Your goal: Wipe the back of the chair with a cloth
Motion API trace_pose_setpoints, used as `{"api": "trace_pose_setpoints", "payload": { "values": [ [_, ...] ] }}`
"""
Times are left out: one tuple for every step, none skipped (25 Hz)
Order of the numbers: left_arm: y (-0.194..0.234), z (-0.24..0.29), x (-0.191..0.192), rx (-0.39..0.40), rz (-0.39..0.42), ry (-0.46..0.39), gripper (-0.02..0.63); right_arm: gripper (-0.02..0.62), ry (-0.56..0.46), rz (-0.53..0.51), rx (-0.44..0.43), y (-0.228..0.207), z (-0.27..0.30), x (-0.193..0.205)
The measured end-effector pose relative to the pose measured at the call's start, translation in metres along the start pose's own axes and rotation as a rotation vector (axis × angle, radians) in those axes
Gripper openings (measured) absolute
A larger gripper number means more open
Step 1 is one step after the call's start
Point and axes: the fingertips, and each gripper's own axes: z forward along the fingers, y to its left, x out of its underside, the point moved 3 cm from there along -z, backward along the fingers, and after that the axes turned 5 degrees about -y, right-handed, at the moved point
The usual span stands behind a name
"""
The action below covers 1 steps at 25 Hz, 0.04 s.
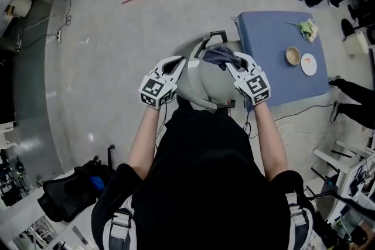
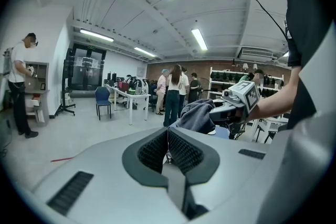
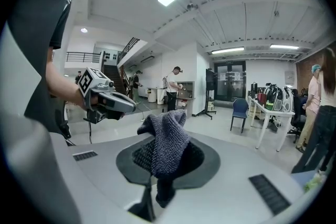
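Observation:
In the head view a grey chair back (image 1: pixel 202 84) with a black frame stands upright in front of me, between both grippers. My right gripper (image 1: pixel 227 62) is shut on a dark grey cloth (image 1: pixel 219 56), holding it at the top right of the chair back. The cloth (image 3: pixel 167 140) bunches up out of the jaws in the right gripper view. My left gripper (image 1: pixel 177 64) hovers at the chair back's upper left edge. Its black ribbed pads (image 2: pixel 181 150) meet with nothing between them. The left gripper view shows the right gripper (image 2: pixel 223 113) and the cloth (image 2: pixel 197 115) opposite.
A blue table (image 1: pixel 275 88) stands just right of the chair, carrying a bowl (image 1: pixel 293 55), a white plate (image 1: pixel 309 64) and flowers (image 1: pixel 306 29). People's legs show at the top right. Cables lie on the floor by the table. A black bag (image 1: pixel 64 193) sits at the lower left.

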Motion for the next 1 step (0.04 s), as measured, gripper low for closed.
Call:
{"api": "trace_pose_setpoints", "payload": {
  "values": [
    [-0.0001, 0.0001, -0.0012, 0.001, 0.000, -0.001, 0.023, 0.066, 0.000, 0.000, 0.001, -0.0004, -0.0007, -0.0005]
  ]
}}
